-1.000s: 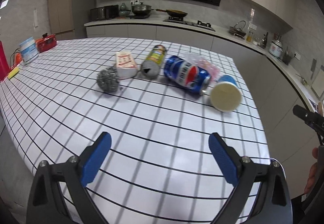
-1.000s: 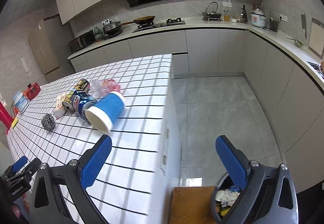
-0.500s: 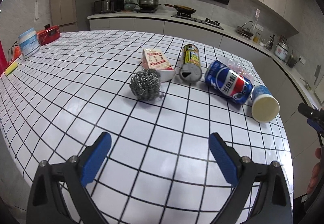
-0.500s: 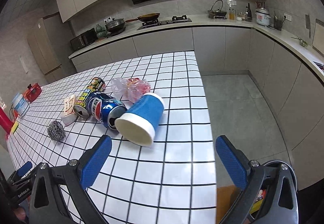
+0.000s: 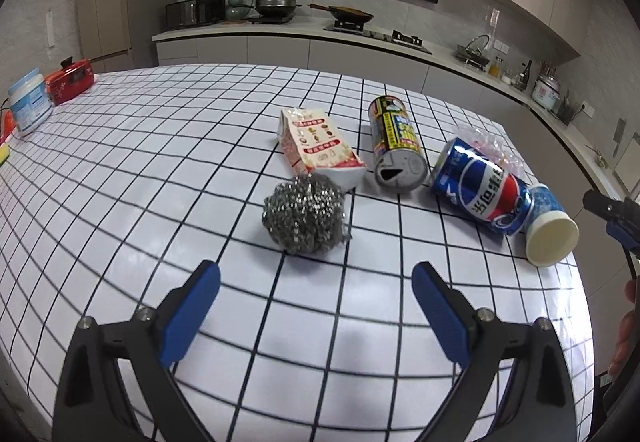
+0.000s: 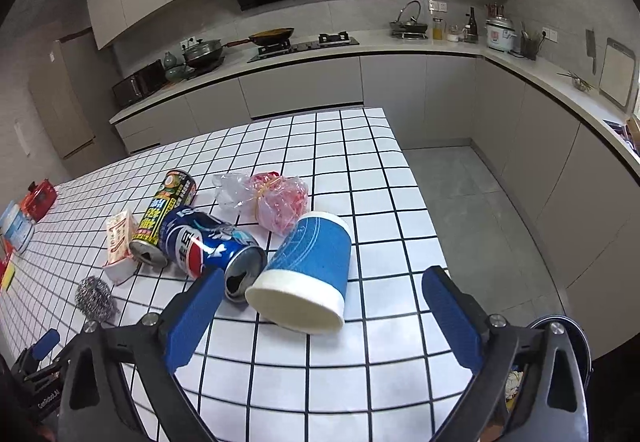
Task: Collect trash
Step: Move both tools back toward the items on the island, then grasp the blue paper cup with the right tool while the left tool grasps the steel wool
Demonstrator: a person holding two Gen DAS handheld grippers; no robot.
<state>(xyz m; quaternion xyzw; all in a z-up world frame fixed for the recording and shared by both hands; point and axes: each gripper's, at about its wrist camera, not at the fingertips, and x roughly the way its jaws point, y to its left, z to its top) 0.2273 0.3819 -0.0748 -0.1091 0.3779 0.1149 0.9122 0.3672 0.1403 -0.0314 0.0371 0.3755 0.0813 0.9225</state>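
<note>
Six pieces of trash lie on the table (image 5: 120, 170), and none is in my tongs yet; both pairs stand wide apart and hold nothing. My left tongs (image 5: 316, 290) point at the steel wool ball (image 5: 305, 219), which sits just ahead of the tips; behind it, touching or nearly so, lies the small carton (image 5: 318, 146) on its side, then the yellow-black can (image 5: 394, 144), then the blue cola can (image 5: 482, 190), all tipped over in a row. My right tongs (image 6: 320, 302) hover near the blue paper cup (image 6: 306, 274), which lies on its side with the white rim toward me, right against the cola can's open mouth; the crumpled plastic bag (image 6: 268, 198) with something red inside rests just behind the cup.

A bin (image 6: 576, 346) shows at the lower right of the right wrist view, down off the table's edge, mostly hidden by my own tongs; it seems to hold some scraps already, though I cannot make out what.

So I judge the collecting barely begun as far as the table goes: every piece here is left to pick up and drop in; the cup and the steel wool look like the first ones.
</note>
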